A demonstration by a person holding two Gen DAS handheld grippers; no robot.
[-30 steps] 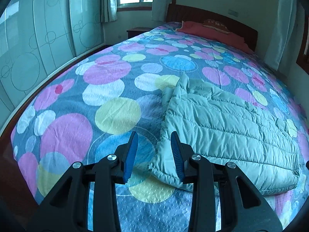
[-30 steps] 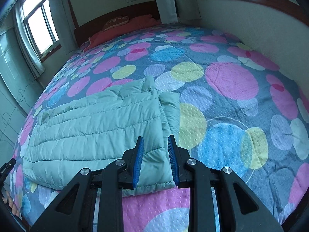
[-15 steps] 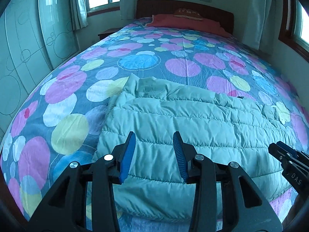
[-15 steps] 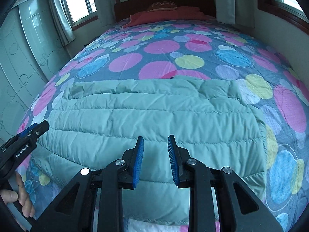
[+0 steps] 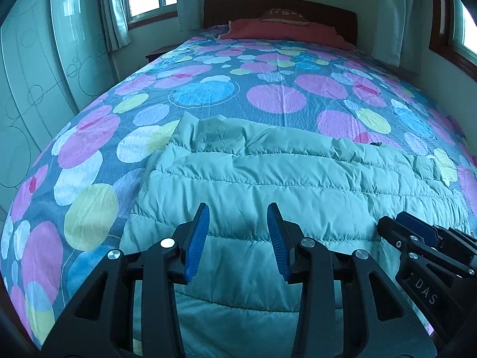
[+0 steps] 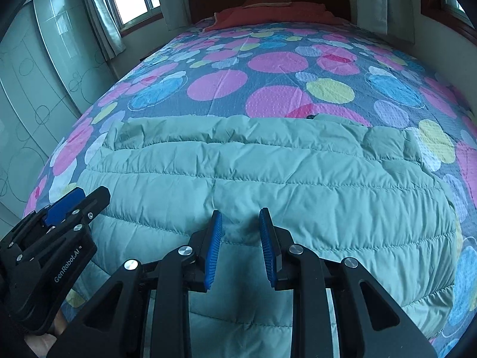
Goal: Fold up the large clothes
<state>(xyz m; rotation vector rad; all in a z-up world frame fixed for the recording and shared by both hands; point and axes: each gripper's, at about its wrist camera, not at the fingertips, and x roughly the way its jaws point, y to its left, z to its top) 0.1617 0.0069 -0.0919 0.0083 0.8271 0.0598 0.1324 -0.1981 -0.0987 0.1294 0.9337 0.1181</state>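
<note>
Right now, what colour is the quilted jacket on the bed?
Pale mint green jacket, plain, with stitched horizontal rows; clearest in the right wrist view.

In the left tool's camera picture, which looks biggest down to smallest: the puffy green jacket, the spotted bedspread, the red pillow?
1. Spotted bedspread
2. Puffy green jacket, though nearness to the camera enlarges it
3. Red pillow, far off at the headboard
</note>
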